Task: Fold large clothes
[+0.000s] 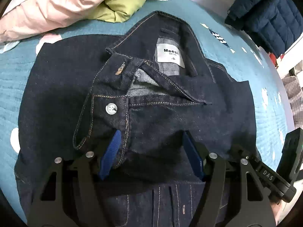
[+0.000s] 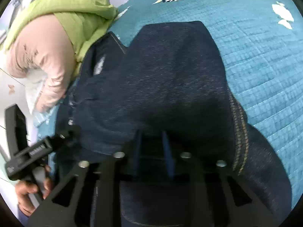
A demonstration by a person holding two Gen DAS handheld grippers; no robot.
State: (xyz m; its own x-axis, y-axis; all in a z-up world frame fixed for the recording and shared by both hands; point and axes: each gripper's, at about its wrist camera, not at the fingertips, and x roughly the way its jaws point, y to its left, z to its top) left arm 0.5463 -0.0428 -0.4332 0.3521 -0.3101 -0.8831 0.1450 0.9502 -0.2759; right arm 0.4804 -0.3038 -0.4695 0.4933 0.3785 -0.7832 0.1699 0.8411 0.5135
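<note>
1. Dark denim jacket point(image 1: 144, 113): stiff twill, tan topstitching, white button point(image 1: 111, 108), woven collar label point(image 1: 169, 55); I see it lying flat on the bed.
2. My left gripper point(image 1: 151, 158): blue ribbed pads spread wide, straddling the placket, clamping nothing.
3. My right gripper point(image 2: 151, 151): nearly closed over a denim fold; grip unclear, I cannot tell.
4. Bed cover point(image 2: 255, 56): teal quilted; pink point(image 1: 41, 9) and green point(image 2: 79, 9) puffer jackets beside it.

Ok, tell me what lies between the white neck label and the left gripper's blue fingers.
In the left wrist view, dark denim jacket fills that stretch: below the white label come the open collar and a white button, then the left gripper.
</note>
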